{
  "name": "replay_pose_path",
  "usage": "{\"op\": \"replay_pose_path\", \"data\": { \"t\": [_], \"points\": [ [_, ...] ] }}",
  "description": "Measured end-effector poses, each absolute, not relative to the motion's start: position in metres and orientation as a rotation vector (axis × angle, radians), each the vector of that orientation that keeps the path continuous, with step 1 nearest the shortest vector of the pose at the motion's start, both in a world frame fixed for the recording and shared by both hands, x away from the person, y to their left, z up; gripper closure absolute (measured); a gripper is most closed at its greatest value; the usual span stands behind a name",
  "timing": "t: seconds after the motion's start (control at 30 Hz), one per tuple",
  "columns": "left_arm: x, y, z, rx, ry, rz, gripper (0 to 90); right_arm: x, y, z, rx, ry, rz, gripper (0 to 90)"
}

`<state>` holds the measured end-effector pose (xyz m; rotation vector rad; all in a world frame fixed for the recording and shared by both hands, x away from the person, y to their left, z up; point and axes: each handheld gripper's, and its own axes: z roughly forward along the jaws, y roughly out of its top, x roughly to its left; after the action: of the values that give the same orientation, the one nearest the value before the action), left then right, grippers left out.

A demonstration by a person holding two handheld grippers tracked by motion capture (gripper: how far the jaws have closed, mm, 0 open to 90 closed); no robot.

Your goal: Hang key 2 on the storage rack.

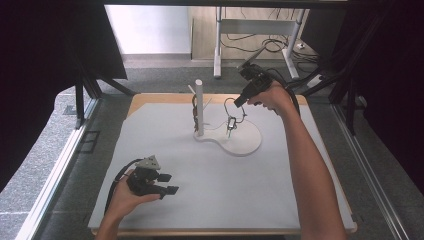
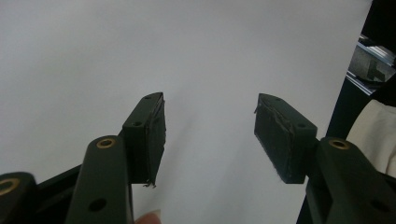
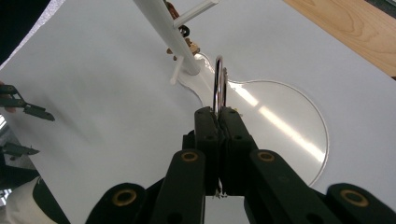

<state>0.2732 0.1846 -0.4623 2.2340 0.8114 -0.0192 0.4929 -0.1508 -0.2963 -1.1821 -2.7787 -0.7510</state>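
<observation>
A white stand with an upright pole (image 1: 199, 107) and side pegs rises from a flat white base (image 1: 247, 142) at the far middle of the table. Small dark and brown items (image 1: 194, 107) hang on the pole. My right gripper (image 1: 239, 103) is above the base, shut on a thin metal ring (image 3: 218, 81). From the ring a dark loop with a small pendant (image 1: 231, 124) dangles down to the base. In the right gripper view the jaws (image 3: 217, 112) pinch the ring edge-on, near the pole (image 3: 166, 35). My left gripper (image 1: 167, 183) lies low at the front left, open, with nothing between its fingers (image 2: 210, 130).
A white sheet (image 1: 210, 190) covers most of the wooden tabletop (image 1: 150, 98). Dark curtains flank both sides, and a metal rail (image 1: 65, 155) runs along the left. A desk frame with cables (image 1: 260, 35) stands on the floor beyond the table.
</observation>
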Motion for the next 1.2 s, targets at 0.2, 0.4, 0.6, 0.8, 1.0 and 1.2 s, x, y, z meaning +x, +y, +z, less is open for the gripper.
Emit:
{"op": "replay_pose_path", "data": {
  "t": [0.2,0.4,0.6,0.8,1.0,1.2],
  "points": [
    [0.273,0.186,-0.462,2.225,0.816,-0.017,43.8,0.499,-0.147,-0.297,-1.187,-2.780,-0.759,87.8],
    [0.272,0.186,-0.462,2.226,0.813,-0.018,43.8,0.504,-0.146,-0.300,-1.204,-2.776,-0.754,87.8],
    [0.273,0.187,-0.462,2.226,0.815,-0.020,43.8,0.509,-0.142,-0.304,-1.208,-2.777,-0.750,87.8],
    [0.273,0.185,-0.463,2.225,0.811,-0.027,43.8,0.514,-0.134,-0.307,-1.188,-2.785,-0.741,87.8],
    [0.273,0.186,-0.463,2.231,0.813,-0.027,43.7,0.518,-0.128,-0.311,-1.184,-2.786,-0.718,87.8],
    [0.272,0.187,-0.463,2.222,0.813,-0.025,43.8,0.522,-0.120,-0.310,-1.176,-2.795,-0.705,87.8]
  ]
}}
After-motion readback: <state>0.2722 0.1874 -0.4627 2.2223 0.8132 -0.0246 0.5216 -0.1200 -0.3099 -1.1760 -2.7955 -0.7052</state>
